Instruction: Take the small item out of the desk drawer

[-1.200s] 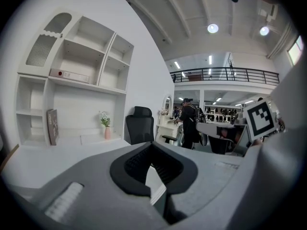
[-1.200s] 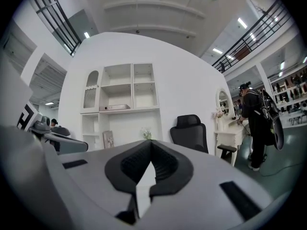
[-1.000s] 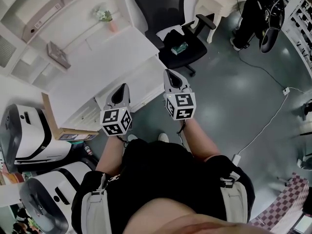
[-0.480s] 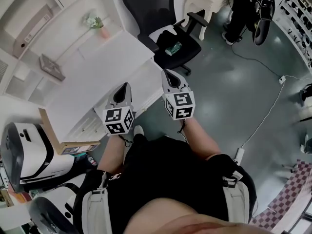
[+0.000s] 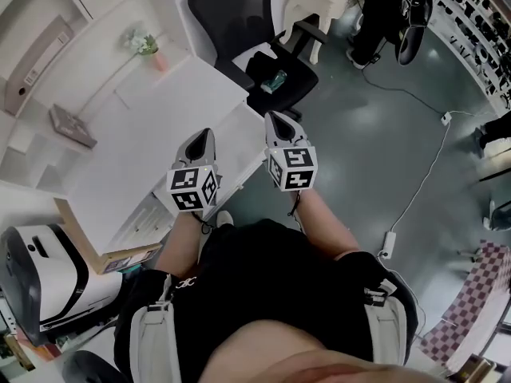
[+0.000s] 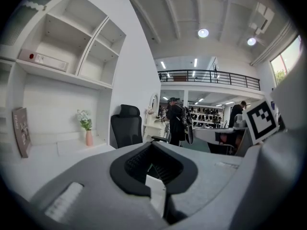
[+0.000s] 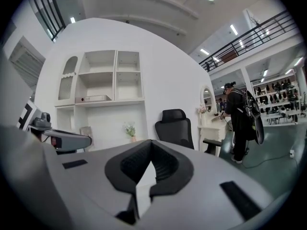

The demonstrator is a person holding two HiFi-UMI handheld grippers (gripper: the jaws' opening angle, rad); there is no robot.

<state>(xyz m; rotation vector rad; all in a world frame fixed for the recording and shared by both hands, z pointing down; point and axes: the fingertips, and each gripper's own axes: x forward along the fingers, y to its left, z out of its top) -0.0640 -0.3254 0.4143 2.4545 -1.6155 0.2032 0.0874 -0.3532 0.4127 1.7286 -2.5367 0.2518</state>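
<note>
The white desk (image 5: pixel 152 134) lies ahead and to the left in the head view, with closed drawer fronts (image 5: pixel 148 211) under its near edge. No small item shows and no drawer stands open. My left gripper (image 5: pixel 203 136) hovers over the desk's near corner, jaws together and holding nothing. My right gripper (image 5: pixel 276 118) hangs beside the desk's right edge over the floor, also shut and empty. In the left gripper view my left gripper (image 6: pixel 153 172) points across the desk top (image 6: pixel 43 152) toward the shelves. The right gripper view has my right gripper (image 7: pixel 150 170) aimed at the black chair.
A black office chair (image 5: pixel 263 46) with a teal object (image 5: pixel 274 80) on its seat stands past the desk. A person (image 5: pixel 382 10) stands at the far right. A cardboard box (image 5: pixel 104 250) and a white machine (image 5: pixel 40 282) sit at the left. A cable and power strip (image 5: pixel 389 242) lie on the floor.
Both grippers have drifted forward along the desk together with the person, so the desk and chair sit further left in the head view. Jaws have stayed together on both.
</note>
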